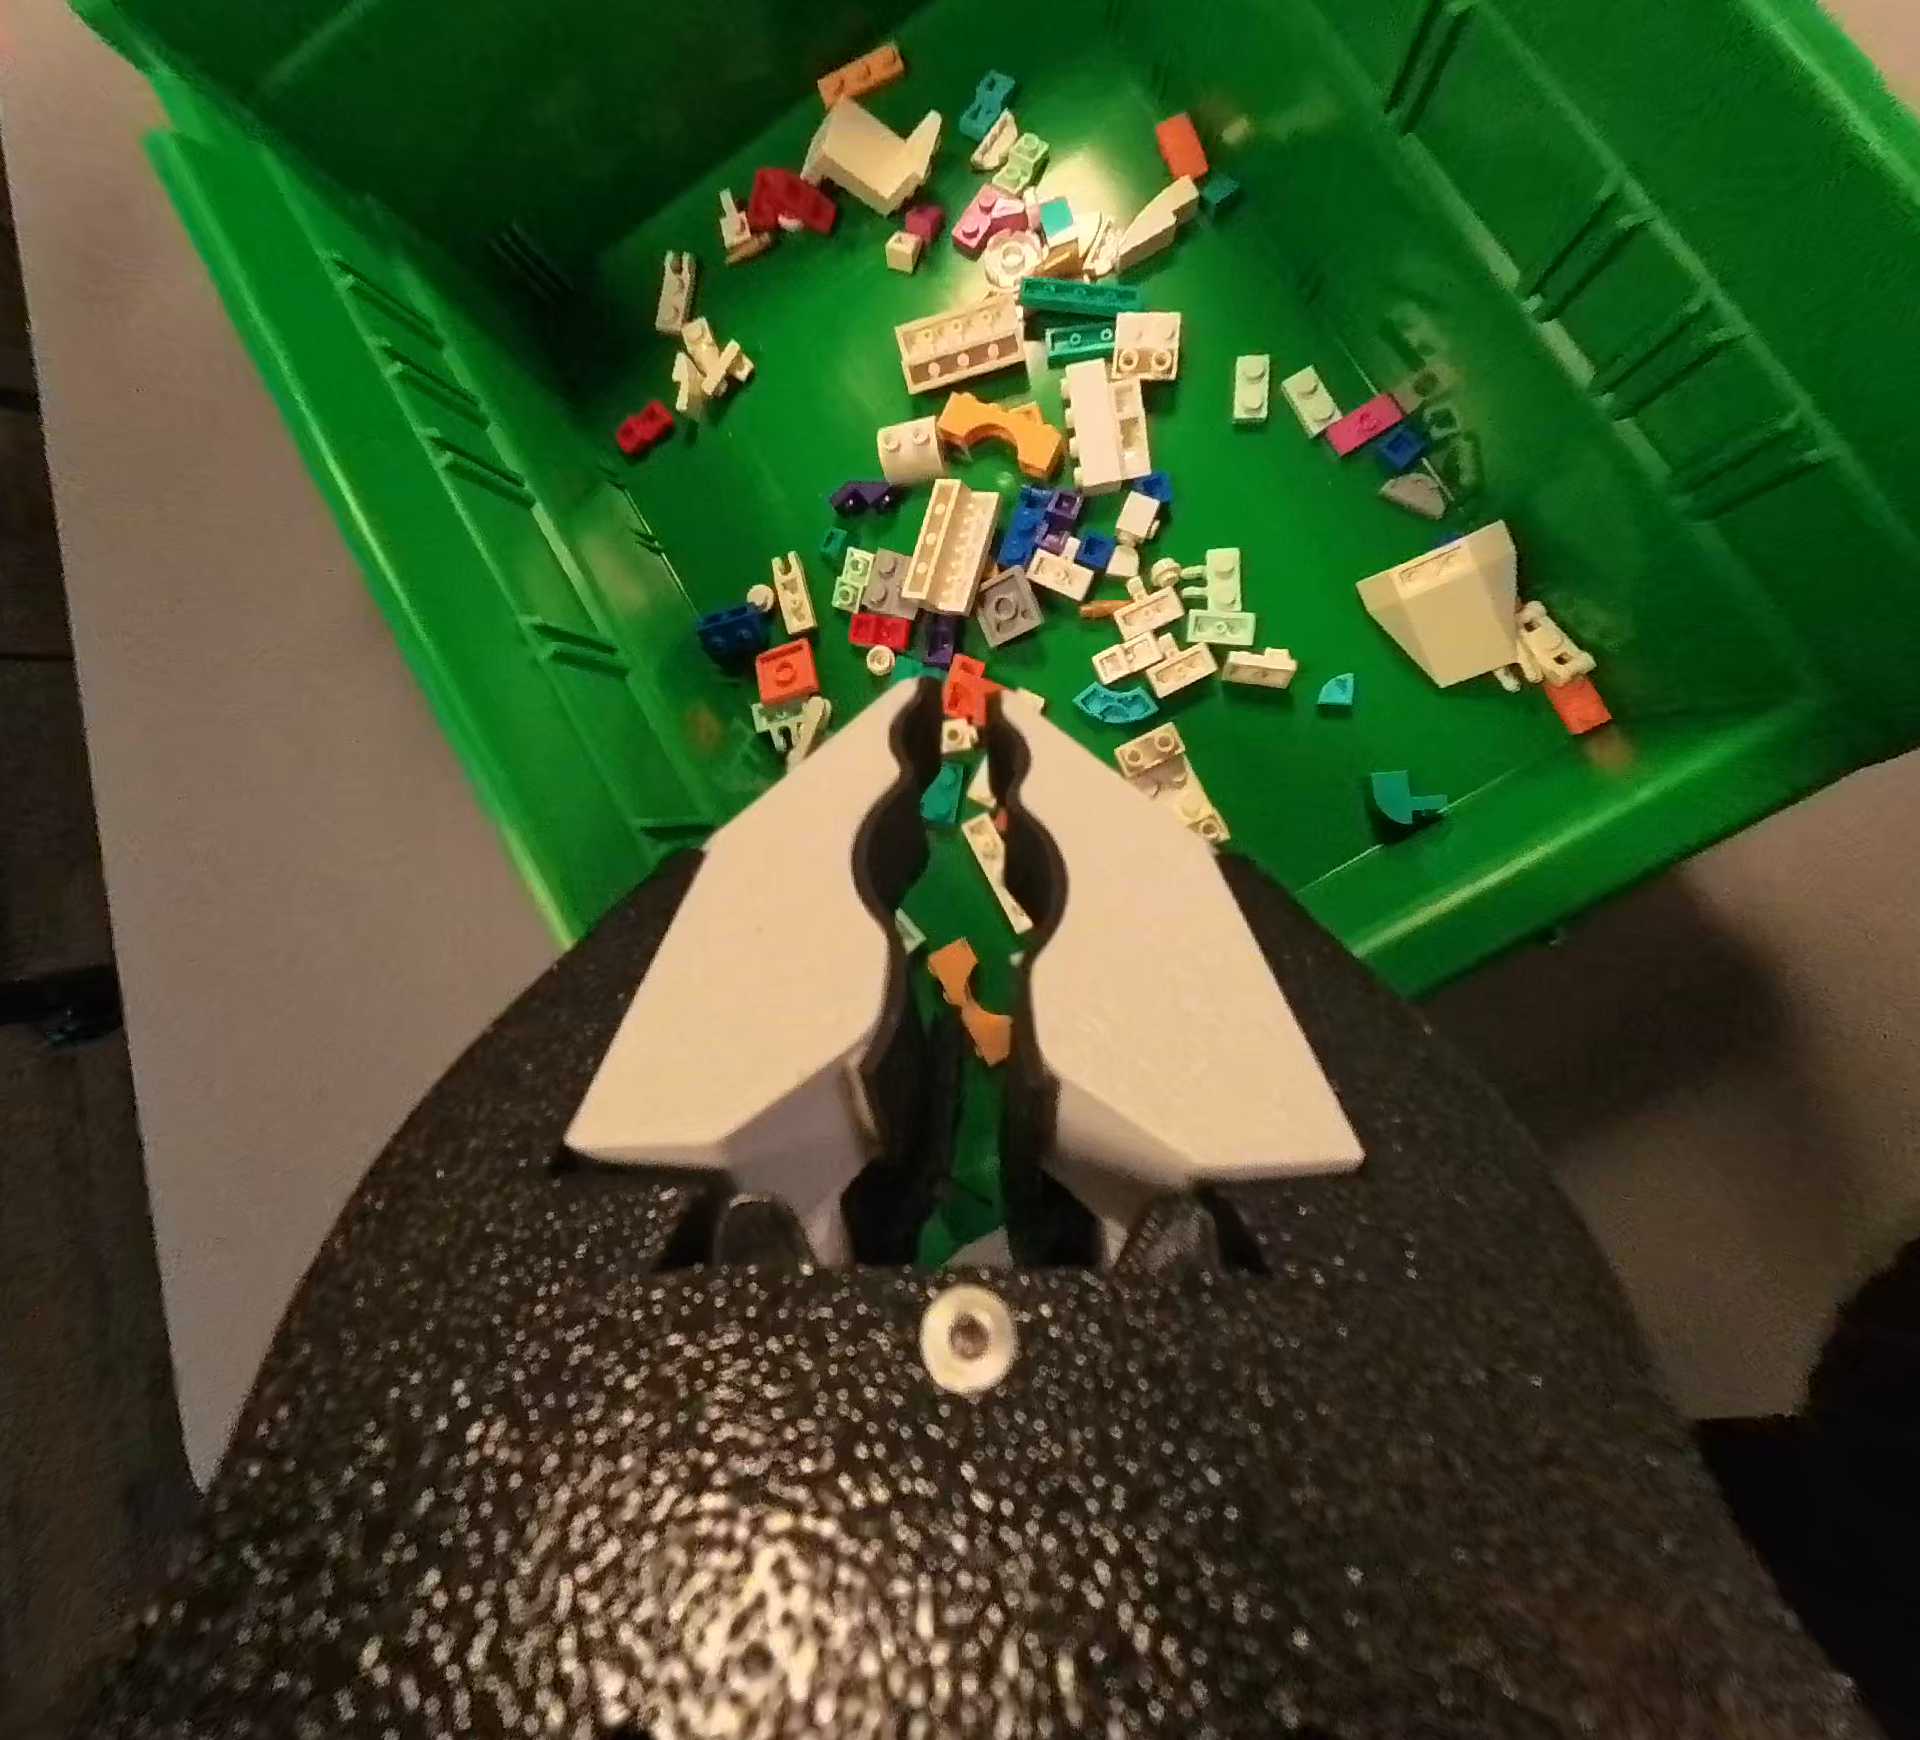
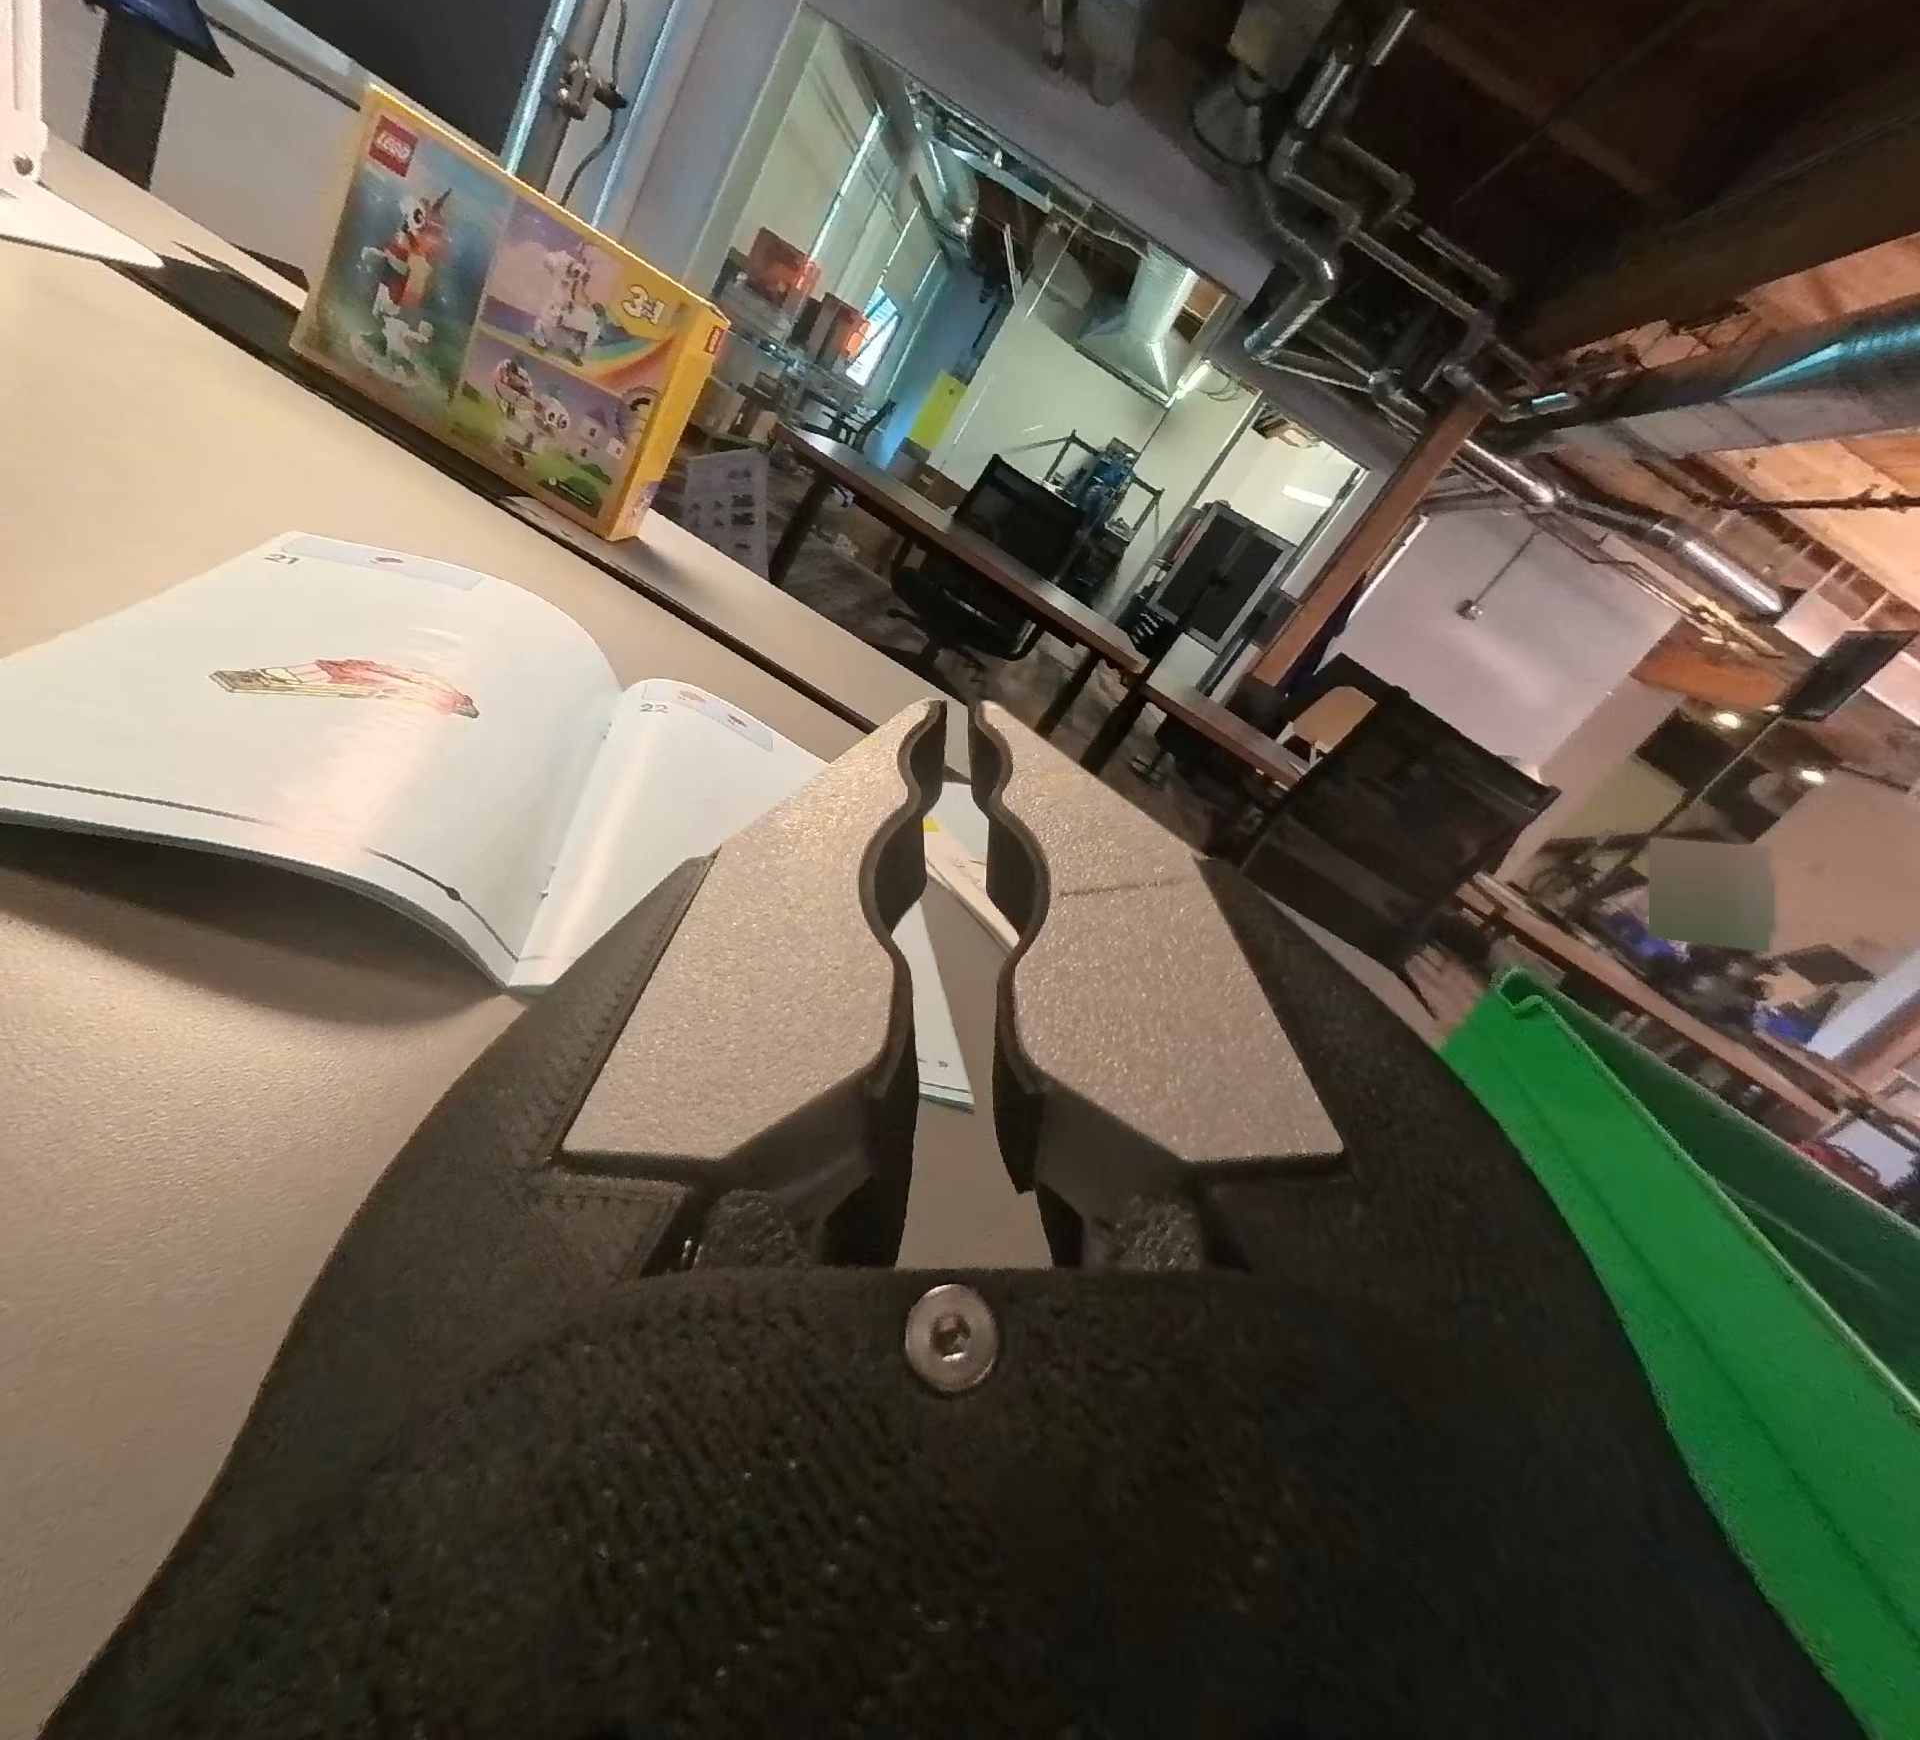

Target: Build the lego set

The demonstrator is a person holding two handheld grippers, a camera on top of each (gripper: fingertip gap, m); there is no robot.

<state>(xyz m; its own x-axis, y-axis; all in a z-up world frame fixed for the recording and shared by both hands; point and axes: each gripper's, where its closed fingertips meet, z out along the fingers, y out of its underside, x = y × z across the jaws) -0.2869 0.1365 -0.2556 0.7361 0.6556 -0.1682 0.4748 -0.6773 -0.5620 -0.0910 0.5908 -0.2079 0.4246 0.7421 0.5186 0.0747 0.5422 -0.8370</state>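
Note:
A green plastic bin (image 1: 436,402) holds several loose lego pieces in white, blue, red, orange and teal. My left gripper (image 1: 961,698) hovers over the bin's near side, pointing down into it. Its jaws are a narrow gap apart with nothing held, and a small red-orange brick (image 1: 966,680) on the bin floor shows through the gap at the tips. An orange arch piece (image 1: 1000,431) and a large white sloped piece (image 1: 1444,615) lie farther in. My right gripper (image 2: 958,716) is shut and empty, low over the table beside the open instruction booklet (image 2: 343,734).
The yellow lego box (image 2: 499,360) stands at the back of the beige table (image 2: 156,1171). The green bin's rim (image 2: 1621,1171) is just right of my right gripper. Other tables and chairs stand farther back in the room. There is about 50 cm between the tips of the two grippers.

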